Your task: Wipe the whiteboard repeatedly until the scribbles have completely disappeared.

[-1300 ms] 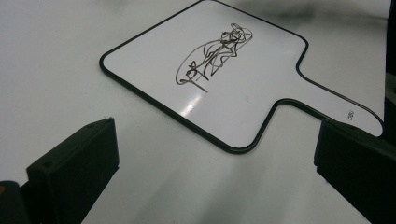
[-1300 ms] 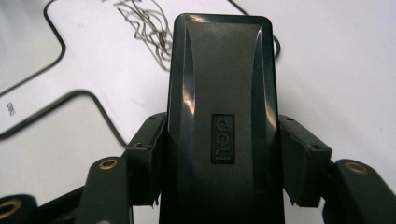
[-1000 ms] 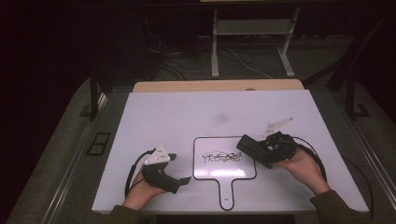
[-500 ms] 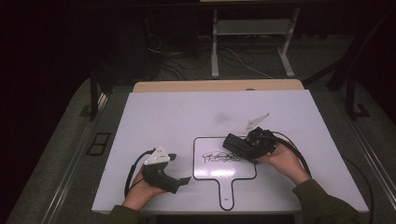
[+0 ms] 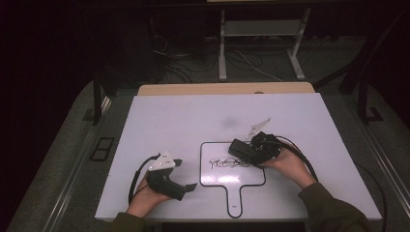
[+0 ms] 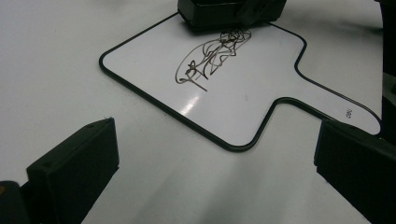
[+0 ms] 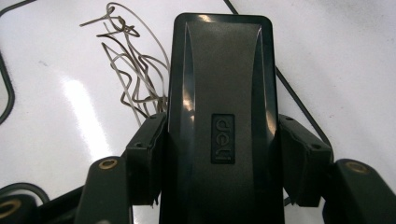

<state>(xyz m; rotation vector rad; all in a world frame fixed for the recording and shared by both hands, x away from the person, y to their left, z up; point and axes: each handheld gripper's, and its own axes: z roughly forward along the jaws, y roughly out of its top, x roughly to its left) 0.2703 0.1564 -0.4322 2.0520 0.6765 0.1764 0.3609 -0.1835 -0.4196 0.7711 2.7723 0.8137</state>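
The right gripper [image 5: 238, 148] is clamped on a black eraser [image 7: 219, 116] sitting on the paddle whiteboard [image 5: 212, 175], seemingly at the scribble's [image 6: 210, 60] edge. The left gripper [image 5: 186, 175] (jaws apart, empty) rests beside the board on open table [image 5: 183, 116].

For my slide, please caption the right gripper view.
Right tool clamps a black eraser over the scribble on the small whiteboard.

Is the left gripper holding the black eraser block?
No, the left gripper has nothing between its open jaws; the right gripper clamps the black eraser block.
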